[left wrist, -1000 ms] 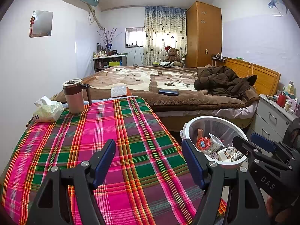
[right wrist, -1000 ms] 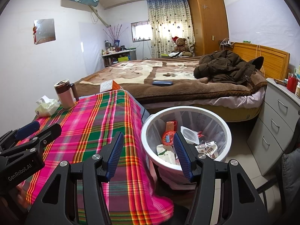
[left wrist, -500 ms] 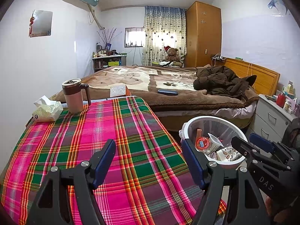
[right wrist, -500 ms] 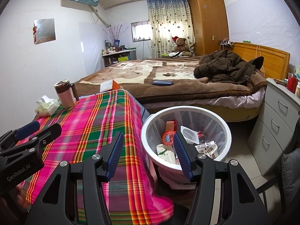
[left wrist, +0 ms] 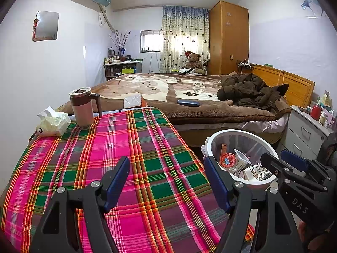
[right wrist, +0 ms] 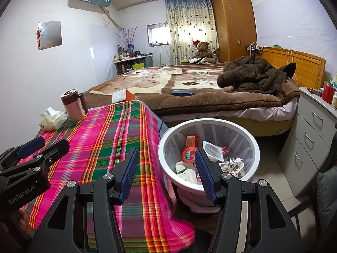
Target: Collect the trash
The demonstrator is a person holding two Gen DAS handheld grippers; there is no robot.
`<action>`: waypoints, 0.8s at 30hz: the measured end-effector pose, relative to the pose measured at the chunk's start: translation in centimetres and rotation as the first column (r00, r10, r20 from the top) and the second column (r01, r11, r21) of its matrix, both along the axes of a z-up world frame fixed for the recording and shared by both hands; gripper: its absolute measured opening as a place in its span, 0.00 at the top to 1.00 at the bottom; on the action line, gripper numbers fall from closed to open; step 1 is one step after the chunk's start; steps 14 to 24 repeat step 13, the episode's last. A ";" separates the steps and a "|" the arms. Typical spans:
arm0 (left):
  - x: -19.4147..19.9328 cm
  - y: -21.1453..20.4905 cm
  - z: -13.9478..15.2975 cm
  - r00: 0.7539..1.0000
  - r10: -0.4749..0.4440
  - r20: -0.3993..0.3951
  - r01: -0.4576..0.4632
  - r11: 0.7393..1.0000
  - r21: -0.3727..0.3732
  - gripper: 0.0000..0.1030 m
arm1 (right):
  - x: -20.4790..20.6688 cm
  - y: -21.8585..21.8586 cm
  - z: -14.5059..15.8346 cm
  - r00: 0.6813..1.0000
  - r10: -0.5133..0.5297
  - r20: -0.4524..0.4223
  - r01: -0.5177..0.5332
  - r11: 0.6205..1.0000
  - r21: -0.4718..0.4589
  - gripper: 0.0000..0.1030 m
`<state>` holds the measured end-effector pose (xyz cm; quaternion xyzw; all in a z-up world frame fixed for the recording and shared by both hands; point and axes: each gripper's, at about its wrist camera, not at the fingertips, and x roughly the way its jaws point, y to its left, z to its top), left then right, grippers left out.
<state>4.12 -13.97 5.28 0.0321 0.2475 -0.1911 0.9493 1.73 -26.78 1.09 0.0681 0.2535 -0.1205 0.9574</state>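
A white trash bin (right wrist: 250,139) stands on the floor beside the table and holds several wrappers and cups; it also shows in the left wrist view (left wrist: 219,137). My left gripper (left wrist: 167,181) is open and empty above the plaid tablecloth (left wrist: 105,151). My right gripper (right wrist: 166,172) is open and empty, over the table's right edge and the bin's near rim. Each gripper shows in the other's view: the right gripper (left wrist: 294,168) and the left gripper (right wrist: 31,147).
A brown and pink mug (left wrist: 83,107) and a tissue pack (left wrist: 52,122) sit at the table's far left. A tissue box (left wrist: 132,101) and a dark case (left wrist: 188,102) lie on the bed (left wrist: 189,90). A grey drawer unit (right wrist: 311,139) stands right of the bin.
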 end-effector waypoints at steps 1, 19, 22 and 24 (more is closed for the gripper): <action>0.1 -0.1 0.0 1.000 0.000 -0.001 0.000 1.000 0.000 0.28 | 0.0 0.0 0.0 1.000 -0.001 0.001 0.001 1.000 0.000 0.45; 0.2 -0.2 -0.3 1.000 0.000 -0.005 0.000 1.000 -0.004 0.28 | 0.0 0.0 0.0 1.000 -0.002 0.001 0.002 1.000 0.000 0.45; 0.2 -0.2 -0.3 1.000 0.000 -0.005 0.000 1.000 -0.004 0.28 | 0.0 0.0 0.0 1.000 -0.002 0.001 0.002 1.000 0.000 0.45; 0.2 -0.2 -0.3 1.000 0.000 -0.005 0.000 1.000 -0.004 0.28 | 0.0 0.0 0.0 1.000 -0.002 0.001 0.002 1.000 0.000 0.45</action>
